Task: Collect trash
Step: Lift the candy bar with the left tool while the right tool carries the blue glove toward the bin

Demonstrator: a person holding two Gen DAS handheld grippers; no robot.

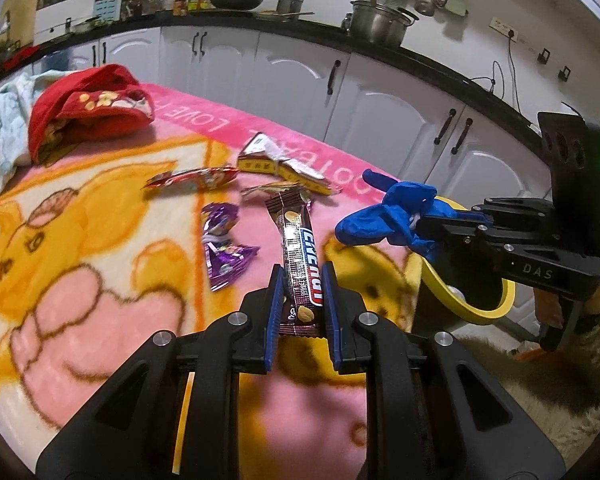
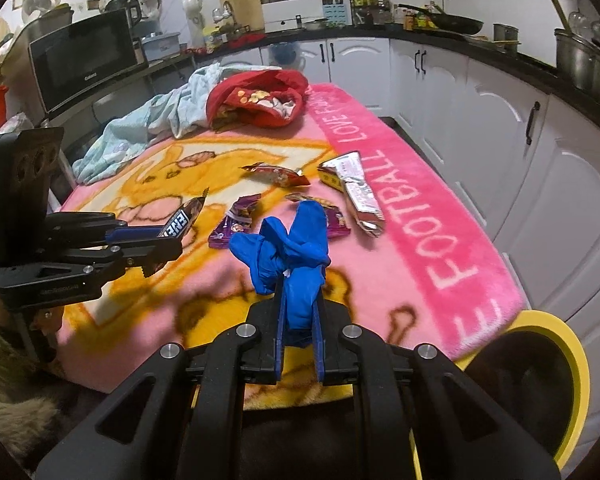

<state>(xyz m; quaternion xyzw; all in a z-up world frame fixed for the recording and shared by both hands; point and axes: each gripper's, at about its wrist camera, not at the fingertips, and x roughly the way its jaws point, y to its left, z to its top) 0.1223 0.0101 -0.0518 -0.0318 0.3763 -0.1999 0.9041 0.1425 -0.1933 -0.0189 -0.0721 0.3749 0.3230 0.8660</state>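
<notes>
My left gripper [image 1: 301, 280] is shut on a brown Energy bar wrapper [image 1: 298, 256] and holds it above the pink blanket [image 1: 100, 280]; it also shows in the right wrist view [image 2: 180, 224]. My right gripper [image 2: 299, 300] is shut on a crumpled blue glove [image 2: 292, 248], seen in the left wrist view [image 1: 392, 216] over the yellow-rimmed bin [image 1: 480, 308]. On the blanket lie a purple wrapper [image 1: 224, 248], a red wrapper [image 1: 192, 178] and a silver-yellow packet [image 1: 280, 164].
A red cloth [image 1: 88, 112] and a pale blue cloth [image 1: 0, 128] lie at the blanket's far end. The bin [image 2: 572, 360] stands off the blanket's corner. White cabinets [image 1: 380, 92] and a counter with pots run behind.
</notes>
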